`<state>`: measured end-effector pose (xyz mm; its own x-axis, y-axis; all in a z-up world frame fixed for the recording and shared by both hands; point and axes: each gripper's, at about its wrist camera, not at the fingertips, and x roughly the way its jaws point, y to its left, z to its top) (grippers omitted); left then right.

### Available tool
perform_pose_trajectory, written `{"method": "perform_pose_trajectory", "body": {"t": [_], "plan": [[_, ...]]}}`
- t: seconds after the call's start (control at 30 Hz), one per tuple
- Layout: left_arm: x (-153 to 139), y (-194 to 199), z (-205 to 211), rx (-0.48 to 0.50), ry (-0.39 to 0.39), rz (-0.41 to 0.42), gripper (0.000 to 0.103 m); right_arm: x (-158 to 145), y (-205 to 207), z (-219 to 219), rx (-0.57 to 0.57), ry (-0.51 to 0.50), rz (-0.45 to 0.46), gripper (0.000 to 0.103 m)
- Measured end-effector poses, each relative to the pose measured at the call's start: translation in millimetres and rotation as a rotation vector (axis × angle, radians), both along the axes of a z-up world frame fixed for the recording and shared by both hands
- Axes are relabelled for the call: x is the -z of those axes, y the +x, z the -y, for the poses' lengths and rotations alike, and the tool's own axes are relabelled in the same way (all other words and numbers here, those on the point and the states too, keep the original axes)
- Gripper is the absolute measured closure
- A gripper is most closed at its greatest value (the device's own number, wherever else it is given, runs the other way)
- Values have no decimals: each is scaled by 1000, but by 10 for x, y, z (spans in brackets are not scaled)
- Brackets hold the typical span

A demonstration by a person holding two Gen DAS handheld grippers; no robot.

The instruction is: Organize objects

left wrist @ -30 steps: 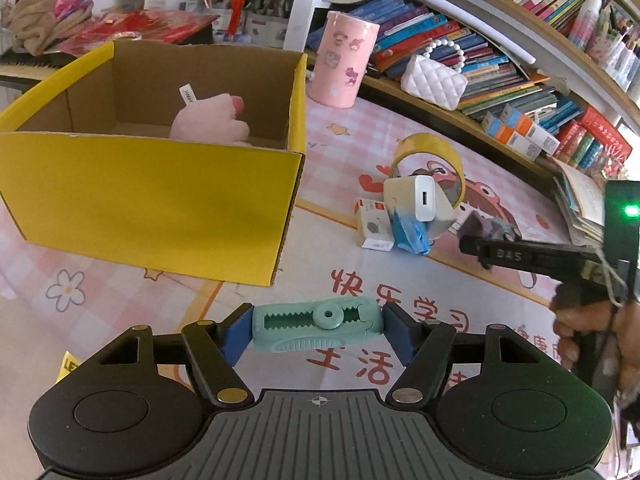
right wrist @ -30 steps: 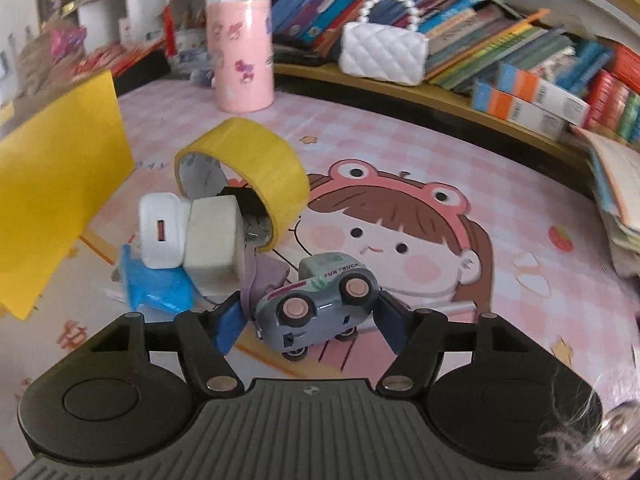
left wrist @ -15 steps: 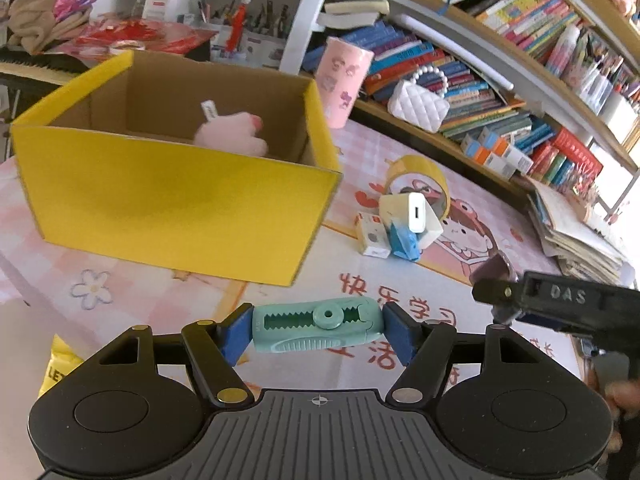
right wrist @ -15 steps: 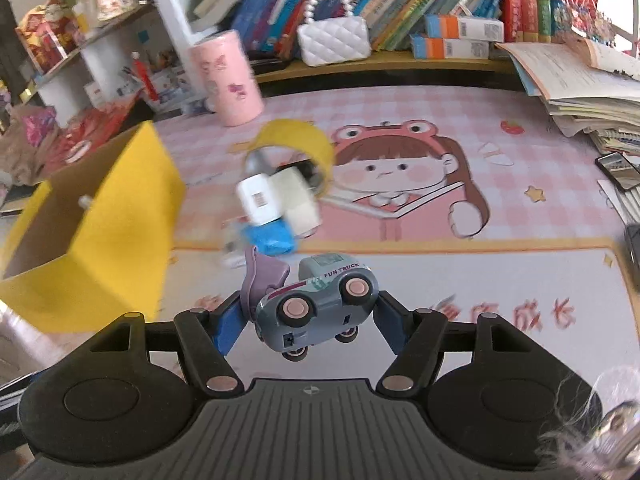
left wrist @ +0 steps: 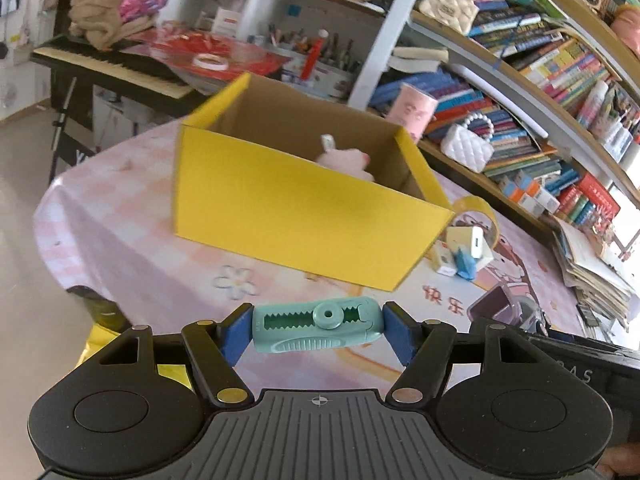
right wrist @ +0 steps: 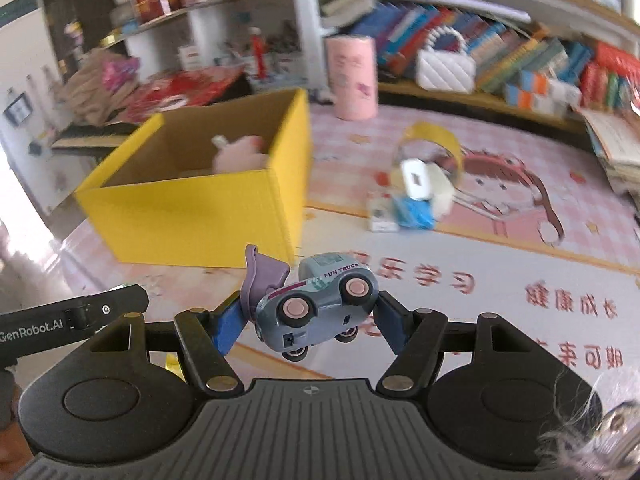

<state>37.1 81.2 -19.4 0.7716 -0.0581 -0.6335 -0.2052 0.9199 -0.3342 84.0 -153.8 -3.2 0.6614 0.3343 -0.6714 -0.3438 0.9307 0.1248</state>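
My left gripper [left wrist: 318,330] is shut on a teal clip-like tool [left wrist: 318,328], held crosswise above the table in front of the yellow cardboard box [left wrist: 296,220]. A pink plush toy [left wrist: 346,160] lies inside the box. My right gripper [right wrist: 308,312] is shut on a grey-blue toy truck [right wrist: 320,300] with a purple tipper, lifted clear of the table to the right of the box [right wrist: 192,216]. The plush [right wrist: 240,154] shows inside it here too. Part of the right gripper [left wrist: 560,360] shows at the lower right of the left wrist view.
A yellow tape roll [right wrist: 432,148], a white charger [right wrist: 416,178], a blue packet [right wrist: 414,212] and a small white box [right wrist: 380,216] lie together on the pink mat right of the box. A pink cylinder [right wrist: 354,76] and a white handbag [right wrist: 444,66] stand by the bookshelf behind.
Both grippers have pulled back and left from the tape pile towards the yellow box, rising a little, each keeping its object. The box now sits centred in the left view.
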Motion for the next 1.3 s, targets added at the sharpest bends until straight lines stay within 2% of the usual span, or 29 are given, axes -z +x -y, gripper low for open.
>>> {"method": "perform_pose_trajectory", "body": {"t": [0.33,0.93,1.17,1.3], "plan": [[-84,-300,-317,-1,17,31,34,-29,-359,-425,-34,2,8,37],[-191,-535,-526,25,28,87,34,-75,-684,-678,-32,-6,27,37],[-284,-532,-567,33,45,130,34,-124,-750,-788,-43,-24,55,37],[-379,-478,-582,41,57,173,34,-234,-734,-834,-49,-40,110,37]]}}
